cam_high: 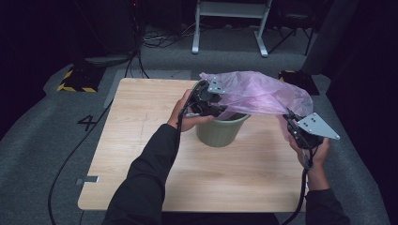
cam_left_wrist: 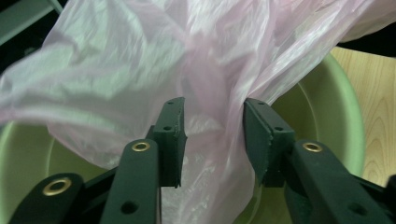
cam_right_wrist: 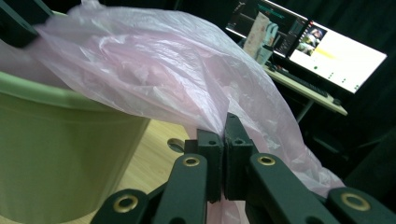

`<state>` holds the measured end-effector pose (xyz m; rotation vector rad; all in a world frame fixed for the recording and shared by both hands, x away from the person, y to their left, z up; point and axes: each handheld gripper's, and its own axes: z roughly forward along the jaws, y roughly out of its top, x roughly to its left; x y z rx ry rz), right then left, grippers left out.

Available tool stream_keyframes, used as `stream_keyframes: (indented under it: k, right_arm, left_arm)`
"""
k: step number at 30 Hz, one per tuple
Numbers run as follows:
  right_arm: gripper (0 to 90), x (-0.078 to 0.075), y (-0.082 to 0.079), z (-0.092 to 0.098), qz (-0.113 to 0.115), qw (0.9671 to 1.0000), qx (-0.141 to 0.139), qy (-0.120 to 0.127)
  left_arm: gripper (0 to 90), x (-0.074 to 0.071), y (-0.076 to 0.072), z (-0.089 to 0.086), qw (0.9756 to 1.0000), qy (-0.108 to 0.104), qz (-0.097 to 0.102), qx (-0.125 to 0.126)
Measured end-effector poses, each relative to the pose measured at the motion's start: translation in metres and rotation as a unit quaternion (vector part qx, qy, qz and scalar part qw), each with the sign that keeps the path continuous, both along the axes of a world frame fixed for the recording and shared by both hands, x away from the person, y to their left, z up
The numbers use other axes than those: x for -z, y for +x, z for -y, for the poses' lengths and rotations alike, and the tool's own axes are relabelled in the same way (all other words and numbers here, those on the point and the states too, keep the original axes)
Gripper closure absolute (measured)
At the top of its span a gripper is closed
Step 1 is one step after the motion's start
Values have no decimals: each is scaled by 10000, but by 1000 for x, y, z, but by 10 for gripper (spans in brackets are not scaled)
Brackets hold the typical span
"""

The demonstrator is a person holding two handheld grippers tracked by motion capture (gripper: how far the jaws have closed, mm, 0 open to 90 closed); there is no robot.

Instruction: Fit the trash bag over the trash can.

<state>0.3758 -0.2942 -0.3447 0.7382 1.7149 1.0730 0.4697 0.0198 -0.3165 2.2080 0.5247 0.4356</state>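
Two grippers spread a pink plastic bag over a green bin.

The left gripper (cam_left_wrist: 212,140) has its jaws apart, a fold of the pink bag (cam_high: 263,93) hanging loose between them, directly over the mouth of the green bin (cam_high: 220,131). The right gripper (cam_right_wrist: 223,158) is clamped on the bag's edge, with the bin beside it to its left. Beneath both lies the wooden counter (cam_high: 141,140).

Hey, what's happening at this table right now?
A person is fitting a pink plastic bag over a green bin on a wooden table. The right tool is shut on the bag's edge, beside the bin. The left tool sits over the bin's mouth, jaws apart with bag film between them.
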Motion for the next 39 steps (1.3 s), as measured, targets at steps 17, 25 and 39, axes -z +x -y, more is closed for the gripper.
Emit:
stream_keyframes:
  k: [17, 25, 39]
  right_arm:
    - [879, -26, 8, -45, -70, 9976, -440, -532]
    - [873, -31, -1, -39, 25, 9978, -499, -445]
    - [863, -33, -1, -60, -81, 9944, -770, -716]
  left_arm:
    - [428, -5, -1, -5, 9994, -261, 56, -203]
    - [784, 1, -2, 15, 9998, -121, 77, 153]
    - [680, 2, -7, 6, 9991, -32, -53, 420]
